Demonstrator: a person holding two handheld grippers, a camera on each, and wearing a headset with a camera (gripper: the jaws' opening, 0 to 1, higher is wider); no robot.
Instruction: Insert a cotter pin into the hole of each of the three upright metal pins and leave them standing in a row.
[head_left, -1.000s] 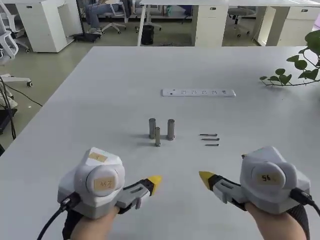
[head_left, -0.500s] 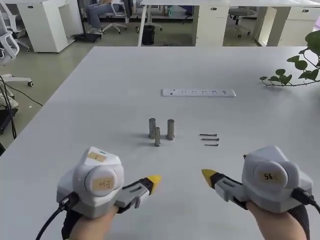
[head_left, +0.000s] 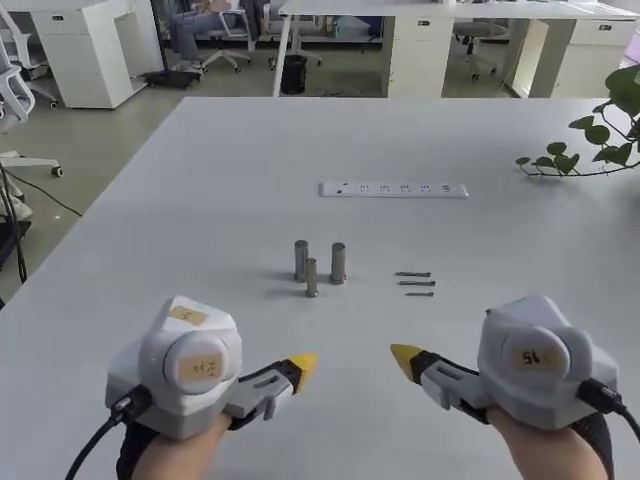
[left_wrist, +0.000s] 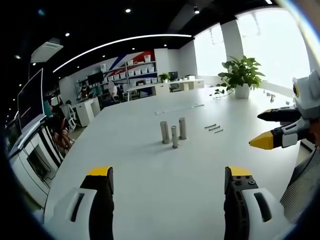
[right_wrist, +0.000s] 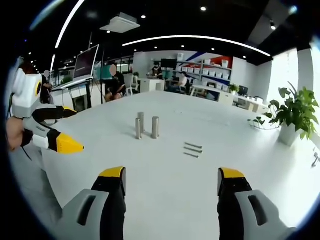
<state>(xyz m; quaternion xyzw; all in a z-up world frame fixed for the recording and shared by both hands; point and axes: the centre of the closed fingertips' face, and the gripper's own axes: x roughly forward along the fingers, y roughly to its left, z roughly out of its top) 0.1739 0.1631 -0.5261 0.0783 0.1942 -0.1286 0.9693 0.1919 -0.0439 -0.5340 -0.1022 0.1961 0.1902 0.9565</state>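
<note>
You've got three pins (head_left: 311, 277) standing upright dead centre of the head view, long axes vertical. Two taller ones sit side by side, with a shorter one just in front between them. Right of them, three cotter pins (head_left: 416, 283) lie flat on the table (head_left: 200, 200), parallel, long axes running left-right, one below the other. Your left gripper (left_wrist: 169, 172) and right gripper (right_wrist: 171, 173) sit low in the frame, both with jaws spread wide, gripping nothing.
</note>
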